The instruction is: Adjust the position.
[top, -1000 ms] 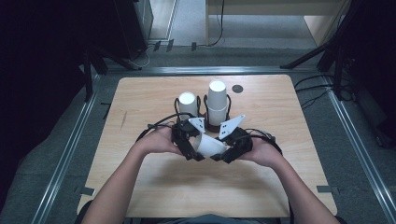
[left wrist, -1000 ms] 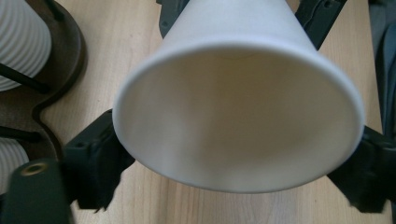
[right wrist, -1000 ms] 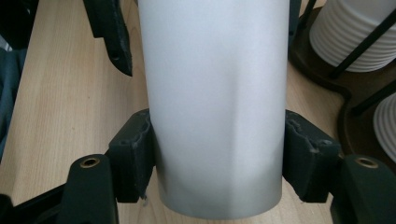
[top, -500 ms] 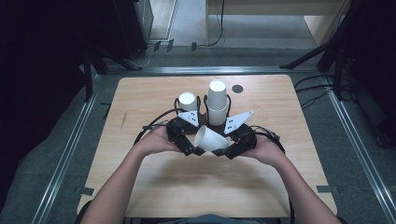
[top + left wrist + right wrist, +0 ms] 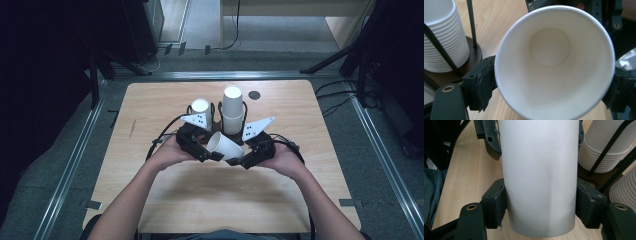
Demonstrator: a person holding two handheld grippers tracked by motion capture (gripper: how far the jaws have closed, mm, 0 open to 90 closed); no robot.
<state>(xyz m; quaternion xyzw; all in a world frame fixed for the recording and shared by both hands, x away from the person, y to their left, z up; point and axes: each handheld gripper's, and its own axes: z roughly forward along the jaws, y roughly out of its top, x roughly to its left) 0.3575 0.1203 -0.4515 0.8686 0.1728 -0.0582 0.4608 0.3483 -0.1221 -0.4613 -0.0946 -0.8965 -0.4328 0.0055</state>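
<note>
A single white paper cup (image 5: 223,145) lies tilted on its side above the table, held between both grippers. My left gripper (image 5: 208,152) is shut on its rim. In the left gripper view I look straight into the open cup (image 5: 550,62), with a jaw pressed on each side of the mouth. My right gripper (image 5: 241,160) is shut on the cup's lower wall; in the right gripper view the cup (image 5: 539,175) stands between both pads (image 5: 495,203).
Just beyond the hands a black wire holder carries a short stack of cups (image 5: 201,107) and a taller stack (image 5: 233,106). A small black disc (image 5: 254,95) lies further back on the wooden table (image 5: 150,105). Metal rails run along the table's sides.
Both hands have lifted the cup a little and carried it towards the holder. Its mouth now tips more upwards and to the left.
</note>
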